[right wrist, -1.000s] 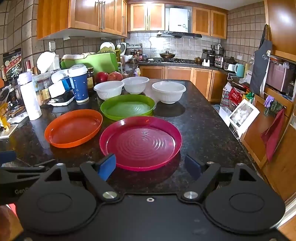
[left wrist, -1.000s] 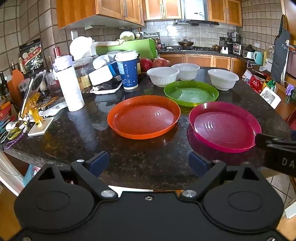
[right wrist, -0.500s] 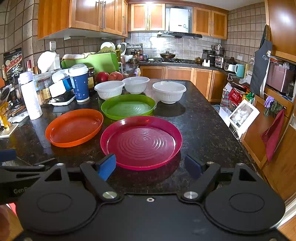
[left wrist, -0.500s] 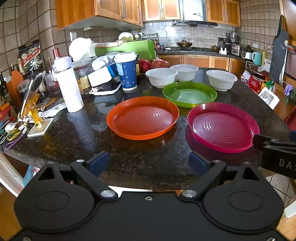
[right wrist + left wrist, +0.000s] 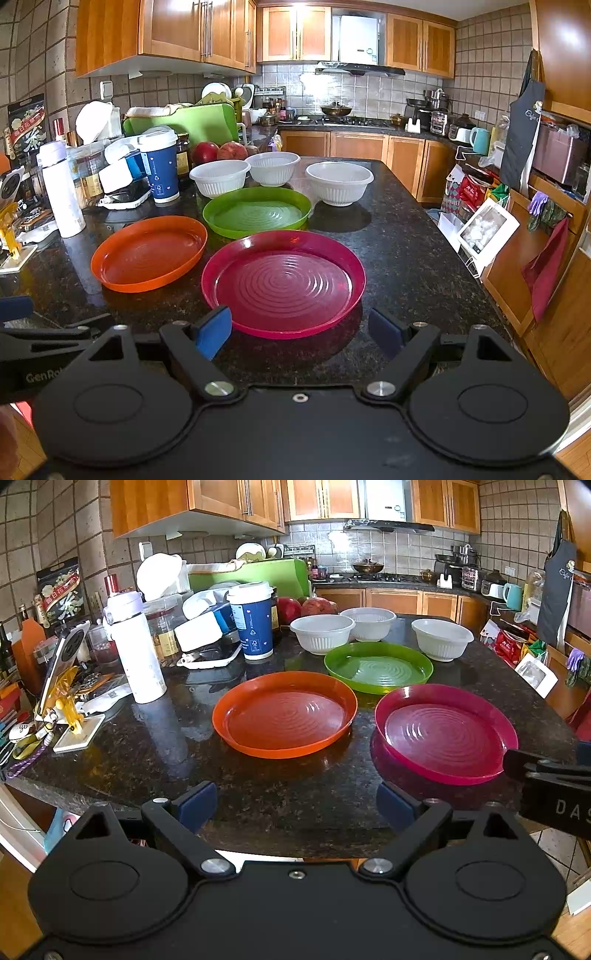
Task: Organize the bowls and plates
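Right wrist view puts your right gripper (image 5: 300, 330) wide open and empty at the pink plate's (image 5: 283, 282) near rim; your left gripper (image 5: 297, 805) gapes empty too, near the orange plate (image 5: 284, 714). They look like light, stiff, slick plastic (pinch the raised rim). Lettering "GenRo" and "DAS" shows on the grippers.

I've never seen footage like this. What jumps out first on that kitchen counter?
Three bright plates on the dark stone counter: an orange plate on the left, a pink plate nearest the right gripper, and a green plate behind them. Beyond the green one stand three white bowls. Both black grippers, left gripper too, hang open at the counter's near edge, holding nothing.
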A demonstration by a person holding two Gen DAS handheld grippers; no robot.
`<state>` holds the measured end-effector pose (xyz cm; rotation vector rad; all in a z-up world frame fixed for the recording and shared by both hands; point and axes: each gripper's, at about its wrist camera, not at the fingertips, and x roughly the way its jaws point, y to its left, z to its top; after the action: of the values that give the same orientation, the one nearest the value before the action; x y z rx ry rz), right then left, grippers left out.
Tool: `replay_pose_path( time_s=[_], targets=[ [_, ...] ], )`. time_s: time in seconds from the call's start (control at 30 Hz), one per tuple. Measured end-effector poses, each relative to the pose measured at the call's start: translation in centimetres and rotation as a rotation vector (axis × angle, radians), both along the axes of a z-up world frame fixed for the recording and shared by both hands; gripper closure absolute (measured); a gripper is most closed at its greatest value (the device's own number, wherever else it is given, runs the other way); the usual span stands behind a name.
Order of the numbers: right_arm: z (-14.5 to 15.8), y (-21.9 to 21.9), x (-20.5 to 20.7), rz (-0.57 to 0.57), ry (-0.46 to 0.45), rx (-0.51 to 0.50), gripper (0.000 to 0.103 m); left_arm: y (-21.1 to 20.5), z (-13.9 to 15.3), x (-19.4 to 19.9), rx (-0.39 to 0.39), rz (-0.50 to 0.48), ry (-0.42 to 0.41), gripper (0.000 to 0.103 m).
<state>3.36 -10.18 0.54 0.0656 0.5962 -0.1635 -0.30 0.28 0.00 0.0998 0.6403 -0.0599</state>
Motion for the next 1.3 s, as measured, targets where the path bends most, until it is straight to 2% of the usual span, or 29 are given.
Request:
replay_pose_path(
  time_s=[1.3],
  targets=[
    [0.35,0.46,-0.13,0.028,-0.002,-0.011,0.018,0.14,-0.01,0.09,-0.009,-0.003,0.009,0.010]
  ],
)
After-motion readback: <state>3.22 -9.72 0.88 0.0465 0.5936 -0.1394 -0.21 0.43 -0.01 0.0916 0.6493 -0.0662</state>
